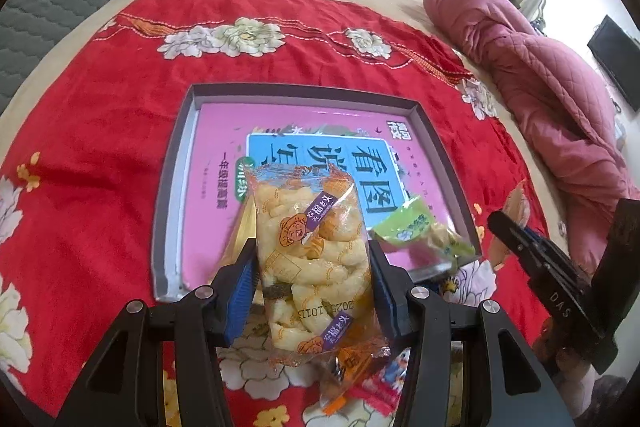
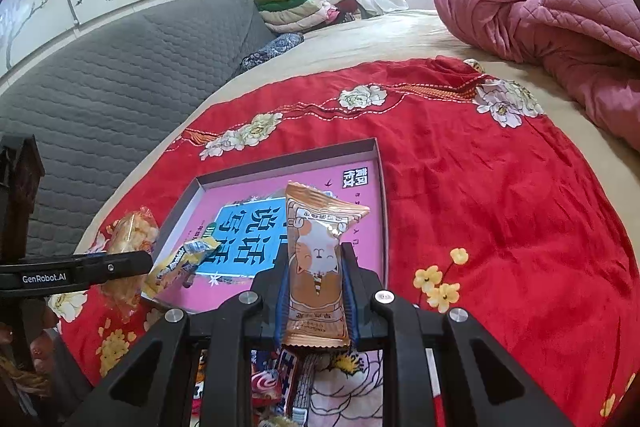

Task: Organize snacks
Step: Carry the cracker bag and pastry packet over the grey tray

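A: Status L side?

B: Left hand-held gripper (image 1: 312,267) pinching the puffed-corn bag (image 1: 312,247) across its middle, blue pads (image 1: 240,291) on both sides. Bag's held up over the near edge of the box lid (image 1: 280,93), not set down yet.

A: Handling?

B: Judging by looks: very light, clear crinkly film, air-filled, contents brittle. Film prob slippery. Mid-body squeeze risks crushing the puffs; I'd take the crimped end seam or keep the pinch soft.

A: R side?

B: Right hand-held gripper (image 2: 314,291) clamped on the cat-print wafer pack (image 2: 316,259), lower half between the pads, top standing upright above the jaws. Also over the lid's near edge. Copper foil wrap, flat rectangular, stiffer than the bag, so a firmer grip looks ok.

A: What's in the lid already?

B: Green-yellow candy pack (image 1: 420,231) in the near corner, partly over the rim. Lid is shallow grey card w/ low walls, glossy pink printed floor.

A: Surroundings?

B: Lid sits on a red floral blanket (image 1: 100,131), plush, on the bed. More loose snacks (image 2: 280,383) below the grippers. Soft base, so lid may tip if pushed.
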`<state>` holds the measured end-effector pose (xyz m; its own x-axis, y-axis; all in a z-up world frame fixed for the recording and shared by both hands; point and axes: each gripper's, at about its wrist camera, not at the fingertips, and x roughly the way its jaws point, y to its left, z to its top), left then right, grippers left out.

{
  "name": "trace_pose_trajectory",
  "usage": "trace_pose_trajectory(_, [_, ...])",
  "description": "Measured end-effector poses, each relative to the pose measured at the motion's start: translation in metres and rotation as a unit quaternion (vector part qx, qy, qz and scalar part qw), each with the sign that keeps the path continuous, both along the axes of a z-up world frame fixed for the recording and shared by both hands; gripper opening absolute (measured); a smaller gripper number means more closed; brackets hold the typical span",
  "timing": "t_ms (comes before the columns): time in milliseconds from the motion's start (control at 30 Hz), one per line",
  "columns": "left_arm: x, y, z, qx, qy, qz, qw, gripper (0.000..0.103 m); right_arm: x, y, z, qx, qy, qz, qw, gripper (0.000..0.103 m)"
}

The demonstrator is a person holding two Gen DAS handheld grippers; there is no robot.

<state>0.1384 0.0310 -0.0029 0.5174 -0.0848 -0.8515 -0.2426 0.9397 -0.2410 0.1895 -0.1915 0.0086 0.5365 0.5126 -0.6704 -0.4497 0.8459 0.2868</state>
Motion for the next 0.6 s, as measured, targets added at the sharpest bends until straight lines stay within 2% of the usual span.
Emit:
trace_pose_trajectory(300, [0.019,-0.005,-0.013,-0.001,0.009,-0.004,1.0,0.053,0.011,0.018,-0.018,-0.038,0.005,0.007,0.999,0.023])
trace_pose_trajectory(600, [0.032,-0.009,-0.022,0.002,0.017,-0.006,0.9998,0.054,0.026,0.021,-0.034,-0.034,0.033,0.001,0.999,0.023])
